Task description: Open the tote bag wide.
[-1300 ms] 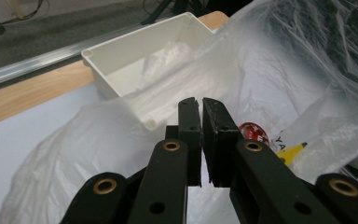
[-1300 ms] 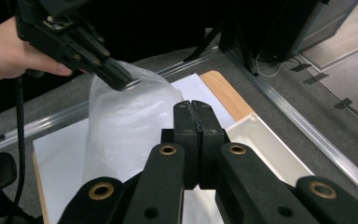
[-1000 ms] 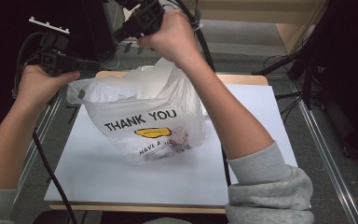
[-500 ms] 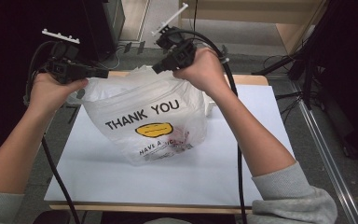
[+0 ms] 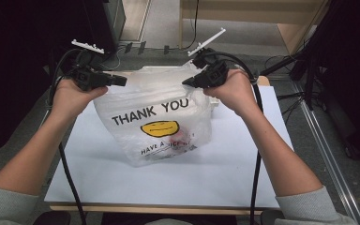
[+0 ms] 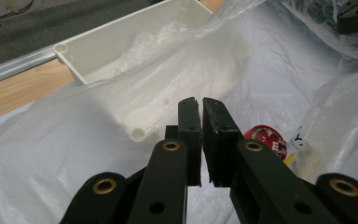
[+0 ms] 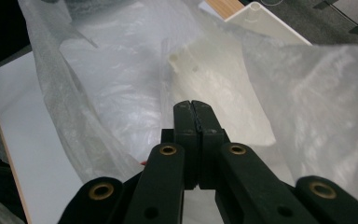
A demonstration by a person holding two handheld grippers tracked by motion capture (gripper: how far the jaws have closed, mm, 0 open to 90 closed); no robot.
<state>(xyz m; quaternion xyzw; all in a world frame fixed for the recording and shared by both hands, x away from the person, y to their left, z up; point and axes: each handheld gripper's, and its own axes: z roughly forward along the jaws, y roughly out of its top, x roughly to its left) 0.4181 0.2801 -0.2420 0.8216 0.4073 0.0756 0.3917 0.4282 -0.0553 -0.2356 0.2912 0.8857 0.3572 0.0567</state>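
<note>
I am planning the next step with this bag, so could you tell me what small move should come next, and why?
Probably draw the two grippers a little further apart. The left gripper and right gripper each seem shut on the plastic bag at opposite sides of its mouth, which still sags over the white tray and the red-capped item inside.

A white plastic bag [image 5: 157, 126] printed "THANK YOU" with a yellow smiley is seen at the centre of the frame on a white table [image 5: 225, 173]. The left gripper [image 5: 121, 80] and right gripper [image 5: 186, 83] are held at its upper corners.
</note>
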